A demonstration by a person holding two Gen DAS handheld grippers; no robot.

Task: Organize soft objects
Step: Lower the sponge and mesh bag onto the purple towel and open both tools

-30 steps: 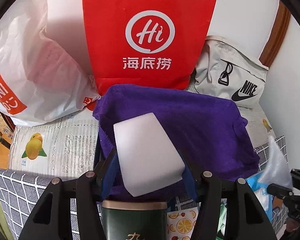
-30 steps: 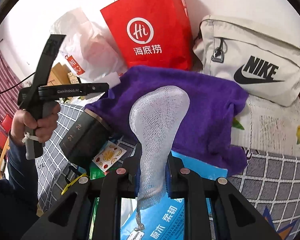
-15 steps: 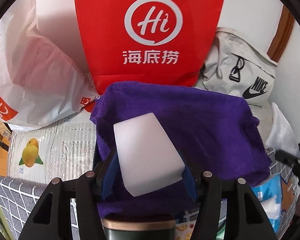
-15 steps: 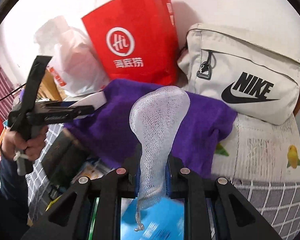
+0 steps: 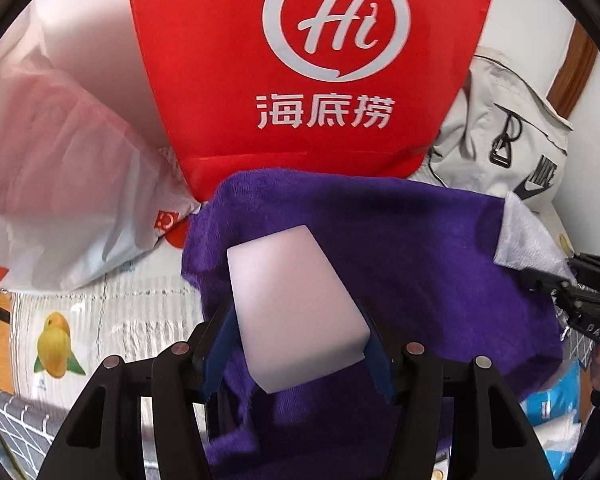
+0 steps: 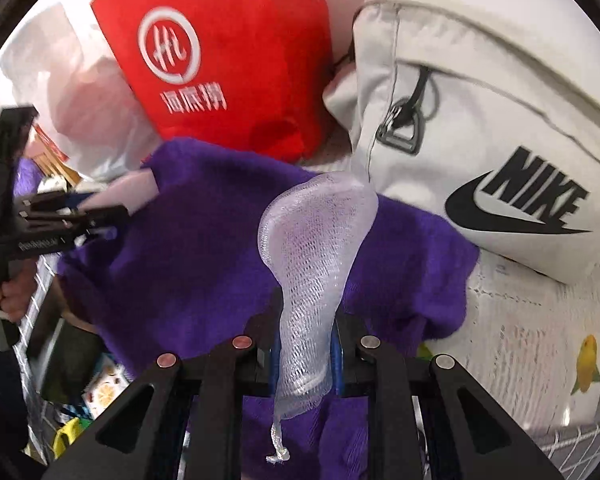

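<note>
My left gripper (image 5: 298, 350) is shut on a white sponge block (image 5: 296, 308), held above a purple towel (image 5: 400, 256) that lies in front of a red paper bag (image 5: 312, 68). My right gripper (image 6: 305, 354) is shut on a white mesh pouch (image 6: 314, 248) whose cord dangles below the fingers. It hangs over the right part of the purple towel (image 6: 188, 256). In the right wrist view the left gripper (image 6: 100, 210) with the sponge (image 6: 134, 190) shows at the left. In the left wrist view the mesh pouch (image 5: 528, 240) shows at the right edge.
A cream Nike bag (image 6: 492, 140) stands right of the red bag (image 6: 228, 60), and a white plastic bag (image 5: 60, 184) left of it. A fruit-printed mat (image 5: 100, 328) covers the surface. A blue packet (image 5: 556, 404) and a dark jar (image 6: 66, 364) lie in front of the towel.
Both grippers moved forward and lower toward the towel and the bags, which now look larger. The right gripper swung right, nearer the Nike bag. Both grips are unchanged.
</note>
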